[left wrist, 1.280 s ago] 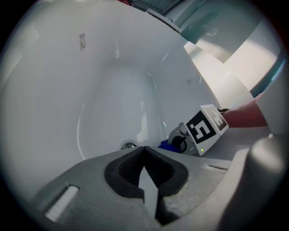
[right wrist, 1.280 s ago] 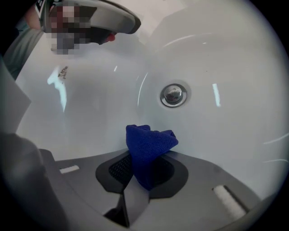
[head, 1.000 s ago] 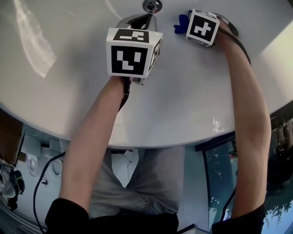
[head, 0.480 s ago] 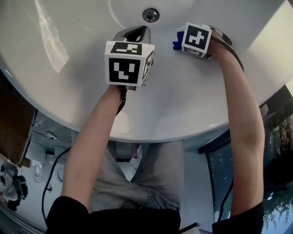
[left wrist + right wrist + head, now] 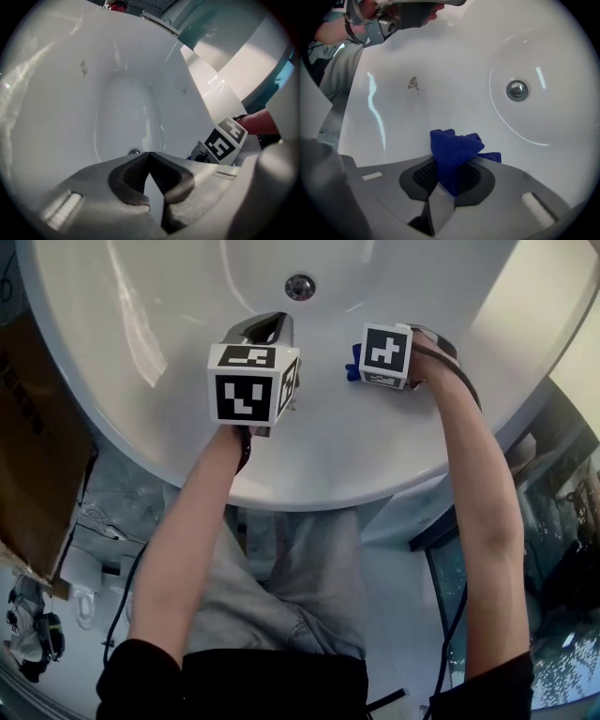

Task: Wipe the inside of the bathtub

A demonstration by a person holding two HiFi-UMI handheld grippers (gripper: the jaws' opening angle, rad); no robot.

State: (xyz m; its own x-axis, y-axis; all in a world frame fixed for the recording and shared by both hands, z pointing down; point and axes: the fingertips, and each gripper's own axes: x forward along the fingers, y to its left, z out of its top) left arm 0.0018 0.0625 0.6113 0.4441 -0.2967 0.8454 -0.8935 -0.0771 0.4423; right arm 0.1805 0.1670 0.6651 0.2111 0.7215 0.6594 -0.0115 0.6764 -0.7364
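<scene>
cloth point(image 5: 454, 154) tight in r gripper point(image 5: 443, 183), low in tub point(image 5: 454, 61) nr drain point(image 5: 517, 90); l gripper point(image 5: 149, 169) jaws together, empty

On my feed the bathtub point(image 5: 394, 460) shows smooth, glossy white, streaked with reflections, and its drain point(image 5: 300, 286) is shiny metal. The cloth point(image 5: 454, 157) is soft blue fabric (finely nubbed). The left gripper point(image 5: 149, 174) and right gripper point(image 5: 440, 183) are matt grey plastic, their pads point(image 5: 129, 180) darker and ribbed.

Brown cardboard point(image 5: 37, 456) shows at the left edge.
</scene>
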